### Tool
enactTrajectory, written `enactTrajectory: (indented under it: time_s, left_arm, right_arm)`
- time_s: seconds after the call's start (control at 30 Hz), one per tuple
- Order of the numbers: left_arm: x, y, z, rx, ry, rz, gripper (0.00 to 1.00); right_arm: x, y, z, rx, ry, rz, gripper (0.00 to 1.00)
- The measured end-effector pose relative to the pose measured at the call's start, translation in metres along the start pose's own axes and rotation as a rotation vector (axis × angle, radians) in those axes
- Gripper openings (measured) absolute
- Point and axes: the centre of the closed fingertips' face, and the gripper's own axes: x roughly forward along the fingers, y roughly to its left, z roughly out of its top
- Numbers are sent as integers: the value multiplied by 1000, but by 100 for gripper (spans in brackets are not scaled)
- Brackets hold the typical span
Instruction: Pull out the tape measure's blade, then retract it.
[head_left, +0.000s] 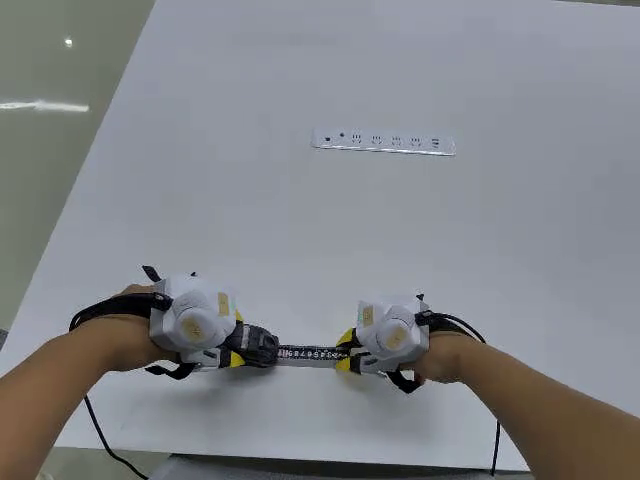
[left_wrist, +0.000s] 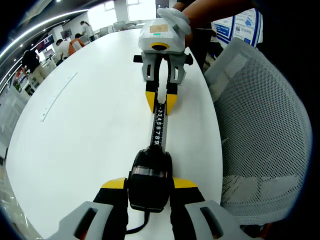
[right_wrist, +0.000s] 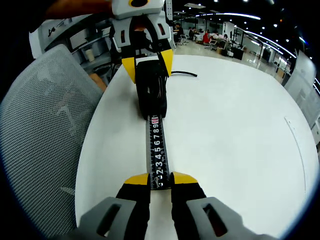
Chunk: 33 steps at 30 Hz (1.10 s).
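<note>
1. We read the numerals 2 to 9 printed along the blade, which is drawn out a short way.
2. We count one tape measure. It lies on the white table near its front edge, between two grippers.
3. The left gripper clamps the black case between its jaws. The right gripper pinches the blade's free end.
4. We count one power strip, well apart up the table, and one mesh chair beside the table.
</note>
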Motion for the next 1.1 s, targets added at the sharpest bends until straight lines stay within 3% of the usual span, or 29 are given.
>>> enactTrajectory:
  time_s: [1.1]
  left_arm:
    - [0,0,0,-7,-3,4,29]
  right_arm:
    - [-13,-3,-14,24,10,-9,14]
